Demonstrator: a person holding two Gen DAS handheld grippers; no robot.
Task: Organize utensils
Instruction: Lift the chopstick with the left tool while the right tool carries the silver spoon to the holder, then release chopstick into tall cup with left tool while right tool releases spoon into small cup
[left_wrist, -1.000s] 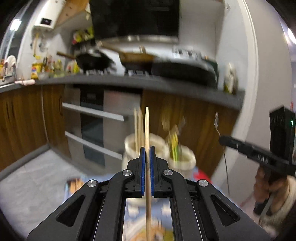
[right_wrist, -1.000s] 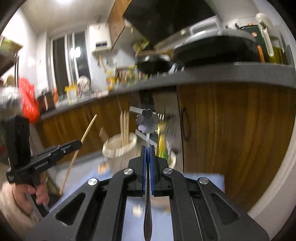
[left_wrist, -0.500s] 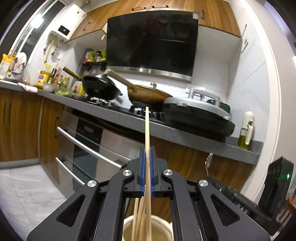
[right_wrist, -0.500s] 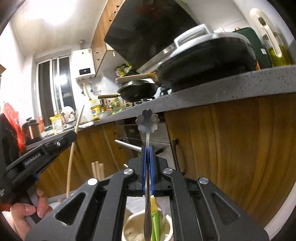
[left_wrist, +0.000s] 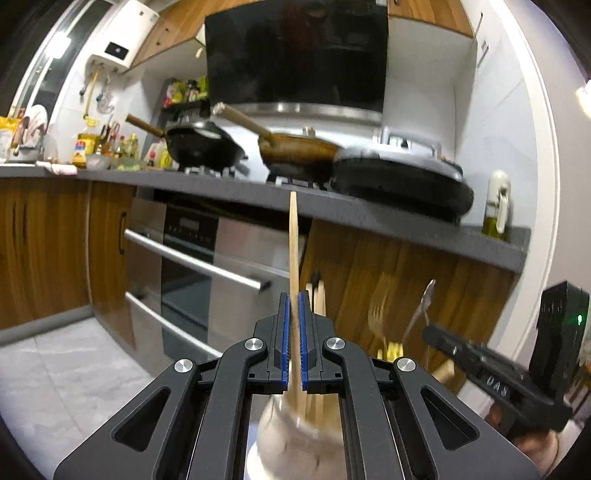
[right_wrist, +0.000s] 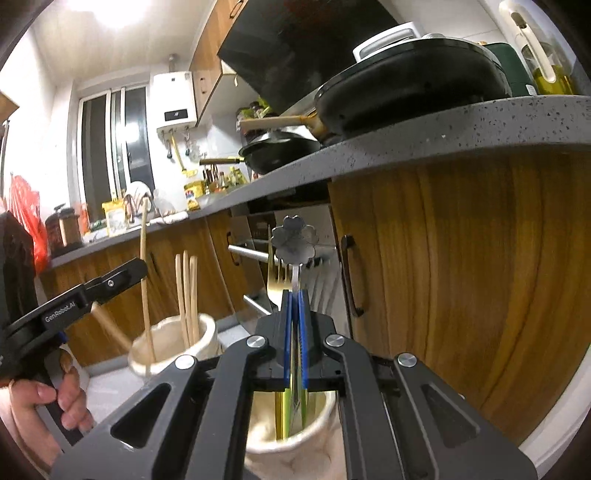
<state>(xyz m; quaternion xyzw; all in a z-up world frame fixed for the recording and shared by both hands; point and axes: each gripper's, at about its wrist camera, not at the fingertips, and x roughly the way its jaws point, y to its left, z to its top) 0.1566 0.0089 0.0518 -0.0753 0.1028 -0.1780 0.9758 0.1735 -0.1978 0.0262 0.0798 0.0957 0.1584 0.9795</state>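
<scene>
Chopstick clamped upright in left tool | spoon in right tool

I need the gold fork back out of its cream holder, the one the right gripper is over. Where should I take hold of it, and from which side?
Grip the gold fork on the neck just below its tines, coming from above. It stands upright with tines up, its handle sunk in the cream holder, so only the top is free.
</scene>
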